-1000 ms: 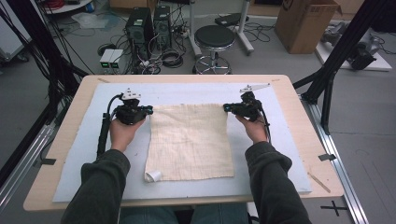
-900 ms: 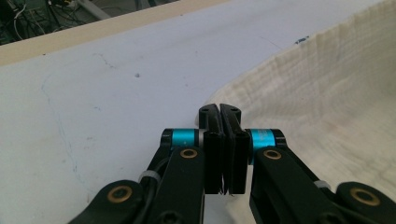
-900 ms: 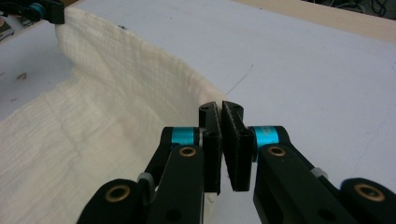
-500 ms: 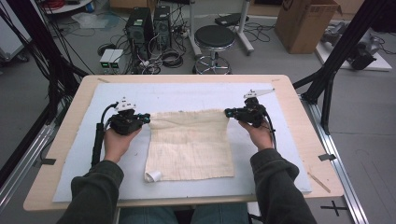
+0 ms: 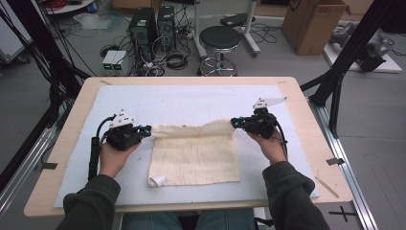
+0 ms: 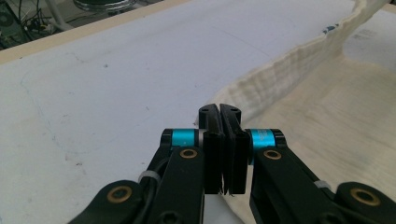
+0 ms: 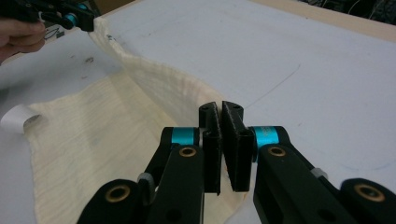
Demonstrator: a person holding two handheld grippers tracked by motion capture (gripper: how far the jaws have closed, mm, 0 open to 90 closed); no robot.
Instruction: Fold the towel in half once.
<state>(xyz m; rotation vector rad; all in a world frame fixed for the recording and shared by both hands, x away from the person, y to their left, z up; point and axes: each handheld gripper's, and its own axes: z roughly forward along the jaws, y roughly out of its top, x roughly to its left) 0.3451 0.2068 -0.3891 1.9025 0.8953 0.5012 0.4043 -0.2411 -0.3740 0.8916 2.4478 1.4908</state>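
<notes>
Cloth point(image 5: 194, 155), one piece, cream-coloured, lies mid-mat point(image 5: 191, 100) with its far edge raised off the surface. One left gripper point(image 5: 149, 129) is clamped on the far left corner and one right gripper point(image 5: 233, 122) on the far right corner, so two grippers in all, both jaws pressed tight on fabric. One white tag point(image 5: 156, 180) curls at the near left corner of the cloth. Risk as I judge it: if the hands travel unevenly, the fold will land skewed, or a thin corner may slip from a pinch.
</notes>
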